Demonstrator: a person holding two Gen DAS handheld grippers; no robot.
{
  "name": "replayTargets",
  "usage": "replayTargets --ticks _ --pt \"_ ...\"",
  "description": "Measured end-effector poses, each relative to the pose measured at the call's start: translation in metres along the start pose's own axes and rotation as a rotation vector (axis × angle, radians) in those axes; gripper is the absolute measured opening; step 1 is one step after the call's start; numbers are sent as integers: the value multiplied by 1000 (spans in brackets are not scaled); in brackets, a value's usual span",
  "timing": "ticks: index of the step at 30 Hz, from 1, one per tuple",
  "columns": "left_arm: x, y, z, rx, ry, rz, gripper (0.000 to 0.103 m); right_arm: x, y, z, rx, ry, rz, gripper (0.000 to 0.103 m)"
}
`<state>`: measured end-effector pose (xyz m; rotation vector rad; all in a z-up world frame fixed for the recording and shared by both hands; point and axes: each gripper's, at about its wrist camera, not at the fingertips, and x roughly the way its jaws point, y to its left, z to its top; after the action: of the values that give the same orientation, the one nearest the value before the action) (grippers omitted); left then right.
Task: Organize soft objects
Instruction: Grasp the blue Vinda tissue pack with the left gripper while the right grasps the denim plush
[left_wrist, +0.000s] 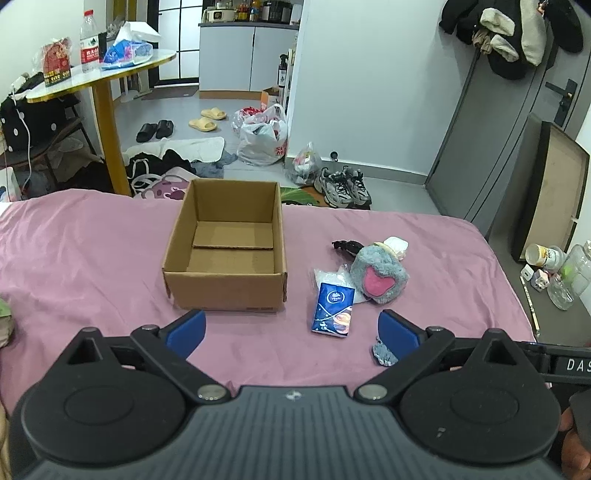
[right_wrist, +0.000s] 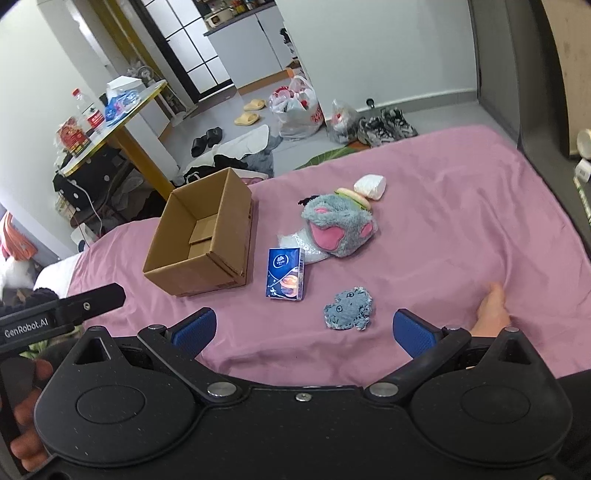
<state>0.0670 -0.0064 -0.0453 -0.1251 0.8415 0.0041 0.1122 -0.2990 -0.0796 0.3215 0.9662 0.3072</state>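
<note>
Covering the bed (right_wrist: 461, 206) is a wrinkled pink sheet, and both grippers, left (left_wrist: 291, 330) and right (right_wrist: 304, 326), hover over its near edge with jaws spread, holding nothing. Nearest lies a frayed grey patch (right_wrist: 348, 308), right of and nearer than the open, empty cardboard box (left_wrist: 225, 254). A glossy blue tissue pack (right_wrist: 286, 273) lies just right of the box. Farther right sit a fuzzy grey plush (right_wrist: 338, 225) with pink pads and a white bundle (right_wrist: 370, 187). Beyond the box: tiled floor, shoes, bags, a round surface (left_wrist: 107, 79).
</note>
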Motion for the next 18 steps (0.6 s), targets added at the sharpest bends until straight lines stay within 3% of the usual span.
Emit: replayTargets --ticks 13,18 --pt "53 -10 7 -18 59 1 89 55 -20 18 88 70 1 101" --pt "79 -14 8 -30 103 -1 73 79 -29 23 130 104 21 94"
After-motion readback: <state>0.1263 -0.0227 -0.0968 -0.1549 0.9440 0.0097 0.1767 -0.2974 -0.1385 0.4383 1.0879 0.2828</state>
